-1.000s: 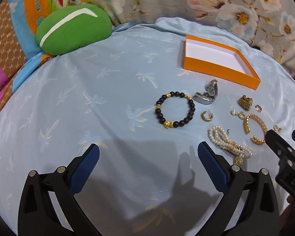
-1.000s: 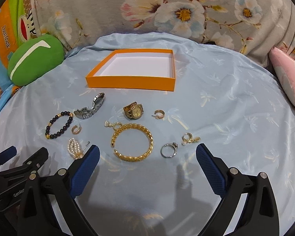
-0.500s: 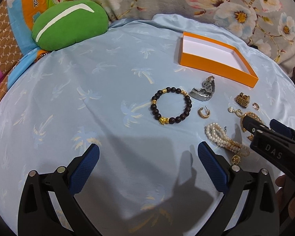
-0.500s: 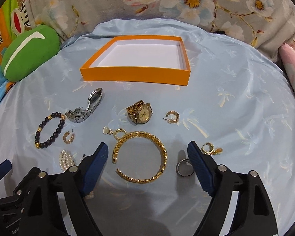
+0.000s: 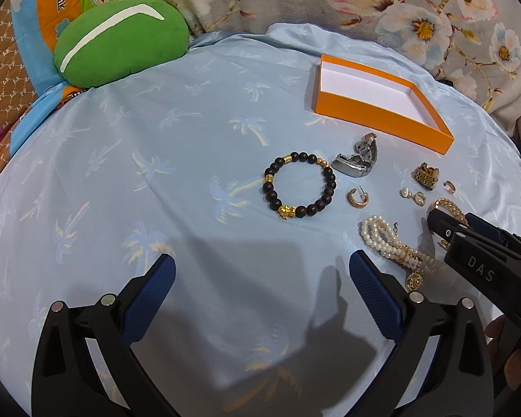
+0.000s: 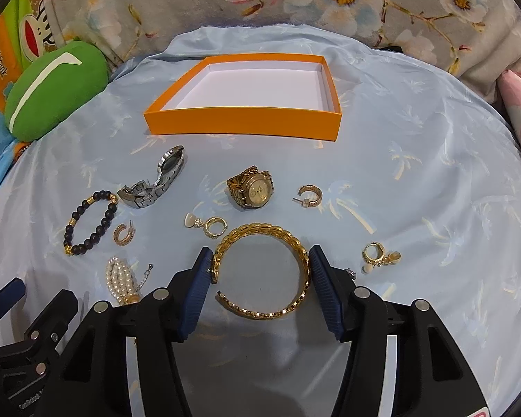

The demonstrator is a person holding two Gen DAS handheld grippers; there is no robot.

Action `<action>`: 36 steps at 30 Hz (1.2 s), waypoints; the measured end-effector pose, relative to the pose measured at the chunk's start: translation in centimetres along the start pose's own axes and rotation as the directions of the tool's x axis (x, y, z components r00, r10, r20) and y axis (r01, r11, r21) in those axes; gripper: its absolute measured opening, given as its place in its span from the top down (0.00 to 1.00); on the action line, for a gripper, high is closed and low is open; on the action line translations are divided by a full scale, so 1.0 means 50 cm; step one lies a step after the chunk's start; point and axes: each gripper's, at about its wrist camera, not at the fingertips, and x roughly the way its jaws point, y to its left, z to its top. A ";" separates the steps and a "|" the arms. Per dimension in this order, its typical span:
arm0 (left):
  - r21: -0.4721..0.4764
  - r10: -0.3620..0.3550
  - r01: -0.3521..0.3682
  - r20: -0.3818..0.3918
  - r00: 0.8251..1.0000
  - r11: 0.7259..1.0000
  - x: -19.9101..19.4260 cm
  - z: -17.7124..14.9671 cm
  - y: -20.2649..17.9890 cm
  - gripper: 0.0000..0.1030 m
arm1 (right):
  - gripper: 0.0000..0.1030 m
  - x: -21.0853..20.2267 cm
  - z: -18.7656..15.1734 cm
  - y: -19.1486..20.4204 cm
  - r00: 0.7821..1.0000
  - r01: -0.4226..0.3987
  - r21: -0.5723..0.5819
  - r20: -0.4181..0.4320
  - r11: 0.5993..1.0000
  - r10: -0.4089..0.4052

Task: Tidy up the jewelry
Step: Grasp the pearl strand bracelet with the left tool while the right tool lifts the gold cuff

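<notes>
R gripper [image 6: 260, 267] has come down and fwd since the prior frames: it hung back from the gold cuff bangle [image 6: 264, 271], now it straddles it. Jaws closing, bangle between them; blue ribbed pads [image 6: 324, 288] sit right at the rim on both sides, firm pressure not certain (call it contact, not yet a grip). L gripper [image 5: 260, 278] unchanged, jaws wide apart over bare cloth, nothing between.

Meaning for task: 1st pick is being made; orange box [image 6: 243, 125] holds nothing yet, so sorting has barely begun.

Places rel. to box: bangle well in front, on the blue palm-print sheet [image 6: 416, 180]. Gold watch [image 6: 251, 191] between box and bangle. Silver watch [image 6: 156, 180] just front-left of box. Dark bead bracelet [image 6: 88, 222] and pearl strand [image 6: 121, 278] further front-left. Hoop earring [image 6: 309, 196] front-right.

Materials/shapes:
- bangle: rigid open C, woven-link gold, glossy; will likely slip if pinched off-centre.
- box: shallow cardboard tray, white inside.
- pearls: limp multi-strand w/ clasp chain.
- sheet: soft, wrinkled, gives underneath.
</notes>
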 end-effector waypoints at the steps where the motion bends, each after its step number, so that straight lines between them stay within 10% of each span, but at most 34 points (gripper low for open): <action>1: 0.000 0.000 0.000 0.001 1.000 1.000 0.000 0.000 0.000 0.05 | 0.46 -0.005 -0.002 -0.001 1.000 -0.004 0.002 0.010 1.000 0.004; 23: 0.085 -0.047 0.050 -0.031 0.998 0.995 -0.008 -0.003 -0.161 0.06 | 0.46 -0.132 -0.144 -0.143 0.998 0.047 0.125 0.033 0.991 -0.052; 29: 0.099 0.027 -0.021 -0.057 0.998 0.995 0.021 0.004 -0.192 0.33 | 0.46 -0.128 -0.145 -0.140 0.999 0.027 0.115 0.033 0.993 -0.031; 34: 0.091 0.023 -0.021 -0.025 0.999 0.996 0.007 -0.002 -0.173 0.86 | 0.46 -0.130 -0.145 -0.141 0.999 0.017 0.113 0.036 0.993 -0.022; 36: 0.078 -0.012 0.015 -0.031 0.999 0.997 0.004 -0.002 -0.159 0.87 | 0.46 -0.131 -0.145 -0.140 0.999 0.018 0.111 0.037 0.994 -0.022</action>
